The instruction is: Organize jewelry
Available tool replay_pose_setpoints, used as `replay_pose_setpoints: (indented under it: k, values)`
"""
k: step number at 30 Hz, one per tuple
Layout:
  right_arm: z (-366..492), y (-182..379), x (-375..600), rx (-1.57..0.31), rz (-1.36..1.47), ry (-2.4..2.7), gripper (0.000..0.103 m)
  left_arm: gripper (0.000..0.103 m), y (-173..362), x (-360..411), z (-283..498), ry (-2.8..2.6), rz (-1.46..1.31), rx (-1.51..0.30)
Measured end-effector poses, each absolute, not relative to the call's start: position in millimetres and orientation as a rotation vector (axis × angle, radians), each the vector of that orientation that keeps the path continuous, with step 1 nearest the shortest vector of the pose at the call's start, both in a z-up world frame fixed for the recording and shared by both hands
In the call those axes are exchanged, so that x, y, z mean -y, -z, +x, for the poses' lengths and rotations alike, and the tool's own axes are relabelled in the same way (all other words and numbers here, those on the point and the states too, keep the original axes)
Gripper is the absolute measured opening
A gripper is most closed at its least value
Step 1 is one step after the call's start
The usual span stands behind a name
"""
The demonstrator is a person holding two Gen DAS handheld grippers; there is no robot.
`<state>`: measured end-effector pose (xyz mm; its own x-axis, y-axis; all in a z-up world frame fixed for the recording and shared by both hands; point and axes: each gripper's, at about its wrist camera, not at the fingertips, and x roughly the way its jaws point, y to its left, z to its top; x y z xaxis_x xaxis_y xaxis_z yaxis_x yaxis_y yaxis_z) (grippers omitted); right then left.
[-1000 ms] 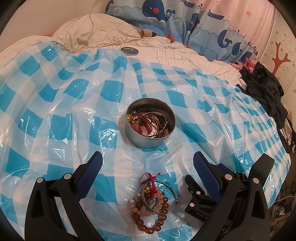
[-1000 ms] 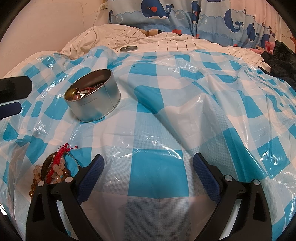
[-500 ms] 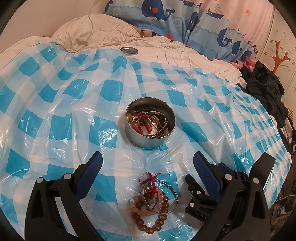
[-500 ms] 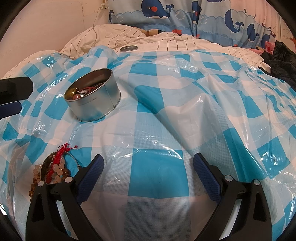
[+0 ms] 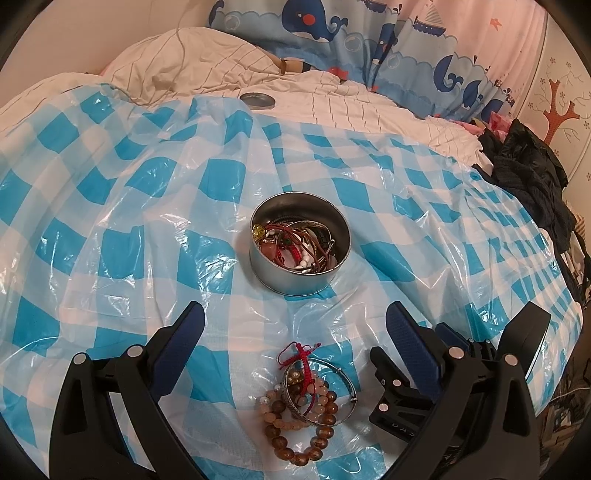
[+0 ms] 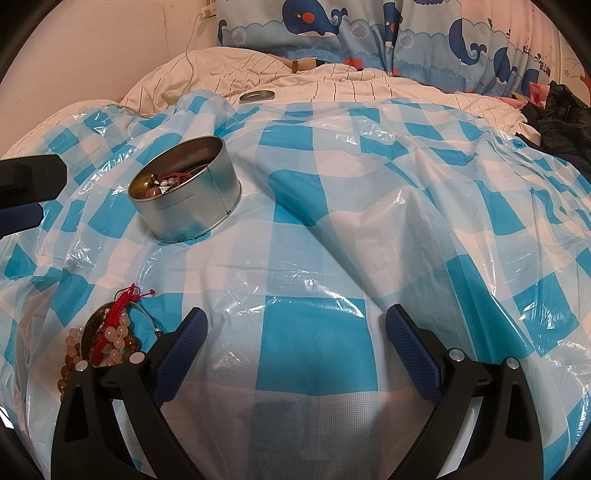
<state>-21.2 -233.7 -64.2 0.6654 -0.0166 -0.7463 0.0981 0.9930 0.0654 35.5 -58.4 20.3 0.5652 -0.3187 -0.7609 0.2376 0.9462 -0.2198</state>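
Several tangled bracelets (image 5: 304,398) (brown wood beads, silver bangle, red cord) lie between the spread left gripper (image 5: 293,325) fingers, short of the round steel tin (image 5: 299,243). Light, slippery; pinch the bangle rim. Right gripper (image 6: 295,325) spread, empty.

No text I can read, faint print on the tin (image 6: 192,206) too blurred, whale curtain (image 6: 332,22) pictures only

The right gripper (image 6: 295,325) is hovering over the checked plastic sheet (image 6: 332,229) with its jaws wide apart, holding nothing. A round tin (image 6: 192,210) with jewelry is standing ahead to the left, and a pile of bracelets (image 6: 107,336) is lying beside the left finger.
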Motion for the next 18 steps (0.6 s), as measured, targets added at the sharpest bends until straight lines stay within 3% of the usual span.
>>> replay_pose_setpoints:
  k: [18]
  values:
    - [-21, 63, 233, -0.841, 0.102, 0.064, 0.093, 0.094, -24, 47, 36, 0.337, -0.091, -0.898]
